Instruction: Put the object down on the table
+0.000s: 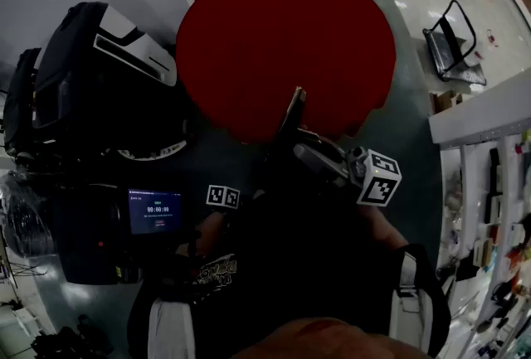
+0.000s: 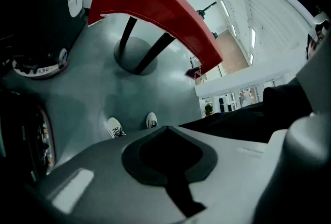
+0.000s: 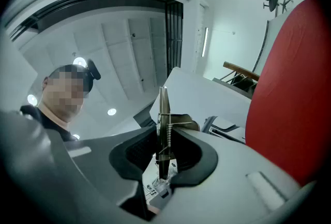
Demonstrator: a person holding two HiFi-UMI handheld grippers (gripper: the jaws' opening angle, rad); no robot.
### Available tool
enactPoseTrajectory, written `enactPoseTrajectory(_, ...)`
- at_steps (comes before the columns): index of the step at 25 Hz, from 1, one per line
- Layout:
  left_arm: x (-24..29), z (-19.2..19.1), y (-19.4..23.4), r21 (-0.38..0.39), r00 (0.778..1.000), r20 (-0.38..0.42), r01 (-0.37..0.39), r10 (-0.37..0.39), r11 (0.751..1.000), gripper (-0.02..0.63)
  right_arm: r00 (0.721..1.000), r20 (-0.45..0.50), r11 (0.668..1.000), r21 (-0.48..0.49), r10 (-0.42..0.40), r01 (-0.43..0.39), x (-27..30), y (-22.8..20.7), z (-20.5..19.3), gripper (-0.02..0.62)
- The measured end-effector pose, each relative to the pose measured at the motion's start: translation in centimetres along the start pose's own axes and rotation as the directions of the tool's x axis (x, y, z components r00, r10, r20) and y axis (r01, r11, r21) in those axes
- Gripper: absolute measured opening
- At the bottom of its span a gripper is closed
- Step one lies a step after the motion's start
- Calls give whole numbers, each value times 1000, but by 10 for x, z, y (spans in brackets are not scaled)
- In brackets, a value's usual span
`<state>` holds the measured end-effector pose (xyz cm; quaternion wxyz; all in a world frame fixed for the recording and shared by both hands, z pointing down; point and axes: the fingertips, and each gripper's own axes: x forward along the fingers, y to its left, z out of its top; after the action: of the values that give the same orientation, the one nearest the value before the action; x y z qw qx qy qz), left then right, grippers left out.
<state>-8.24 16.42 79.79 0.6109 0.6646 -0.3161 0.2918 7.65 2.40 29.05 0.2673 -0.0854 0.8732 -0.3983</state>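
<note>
Right hand-held gripper (image 3: pixel 166 137): it is pinching a thin flat object (image 3: pixel 163 101) that has a little spring (image 3: pixel 166 132) on it. The tip points up a bit.
Thin flat object: it is up in the air, standing on its edge by the near side of the red tabletop (image 1: pixel 282 42). It is not lying down yet.
Left hand-held gripper (image 2: pixel 165 132): its jaws are pressed together with nothing in them. It points down at the floor (image 2: pixel 103 83) beside the tabletop.
Red tabletop: round and bare on top.
Around it: black bags (image 1: pixel 99 75) and a small screen (image 1: pixel 154 211) sit to the left.
What could go wrong: the object is close to the tabletop's rim. If the jaws let go here, I think it may tip off and fall to the floor. It is thin and upright, so it may also flop over hard or slide.
Another worry: the spring might snap if it gets bumped.
Hard to see: the head view is dark, so I cannot tell how high the object is over the tabletop. I cannot tell what the object is. The left hand-held gripper is mostly lost in shadow there.
</note>
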Motion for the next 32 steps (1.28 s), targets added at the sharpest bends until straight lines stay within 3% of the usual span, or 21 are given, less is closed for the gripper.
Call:
enactPoseTrajectory(6, 11, 9, -21, 2, 999, 30, 17, -17, 1000, 12, 1000, -18, 1000, 5, 12, -12, -8, -2, 9, 89)
enactPoseTrajectory(22, 5, -7, -11, 28, 1000, -25, -5, 6, 1000, 12, 1000, -14, 999, 39, 4, -3, -3, -10, 6, 89)
enactPoseTrajectory(29, -9, -28, 7, 55, 999, -45, 29, -27, 998, 12, 997, 32, 997, -5, -73, 73, 10, -11, -8, 89)
enactPoseTrajectory(32, -11, -32, 17, 74, 997, -65, 37, -32, 997, 12, 988, 91, 991, -41, -125, 129, 6, -23, 6, 88)
